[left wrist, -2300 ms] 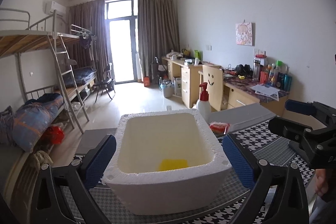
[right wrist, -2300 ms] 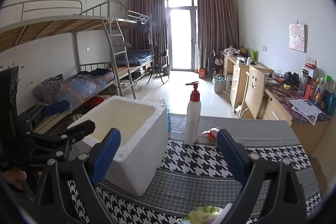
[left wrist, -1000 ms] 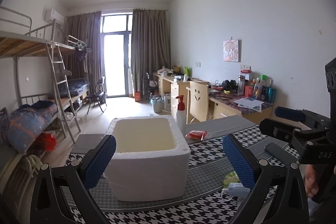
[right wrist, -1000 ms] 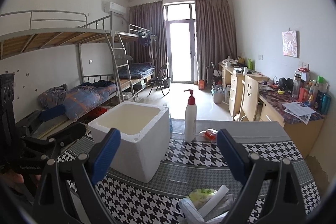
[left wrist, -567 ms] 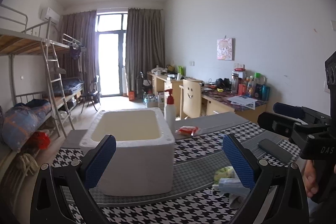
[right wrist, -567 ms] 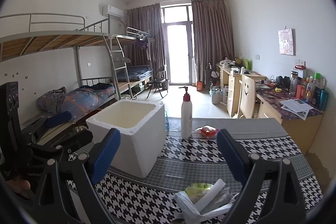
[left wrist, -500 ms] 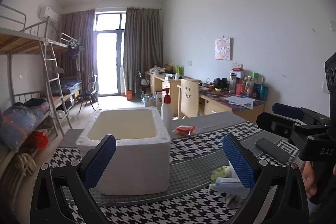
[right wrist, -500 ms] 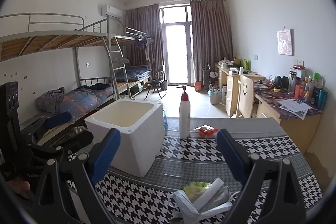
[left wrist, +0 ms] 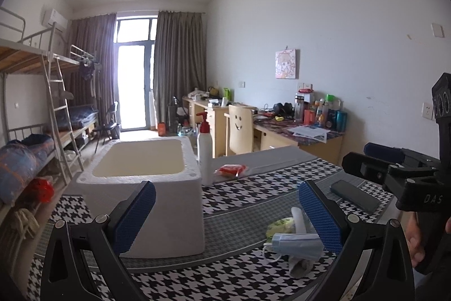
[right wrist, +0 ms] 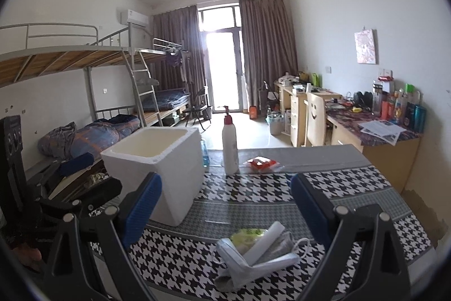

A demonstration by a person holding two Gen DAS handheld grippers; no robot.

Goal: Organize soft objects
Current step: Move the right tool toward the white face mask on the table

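A white foam box [left wrist: 146, 188] stands open on the houndstooth tablecloth [left wrist: 253, 188]; it also shows in the right wrist view [right wrist: 166, 168]. A small pile of soft things lies near the front: a blue face mask [left wrist: 296, 241], a white roll [right wrist: 263, 243], a yellow-green packet [right wrist: 248, 234] and a grey sock [right wrist: 228, 277]. My left gripper [left wrist: 225, 219] is open and empty, held back from the box. My right gripper [right wrist: 225, 208] is open and empty, above the pile.
A white pump bottle with a red top [left wrist: 204, 151] and a red packet [left wrist: 232, 169] sit behind the box. A black phone [left wrist: 355, 195] lies at the right. Bunk beds [right wrist: 84, 92] are at the left, desks [right wrist: 338, 117] at the right.
Both grippers have pulled back from the foam box, which now looks smaller and farther. The pile of soft things has come into view near the front edge. Both stay open.
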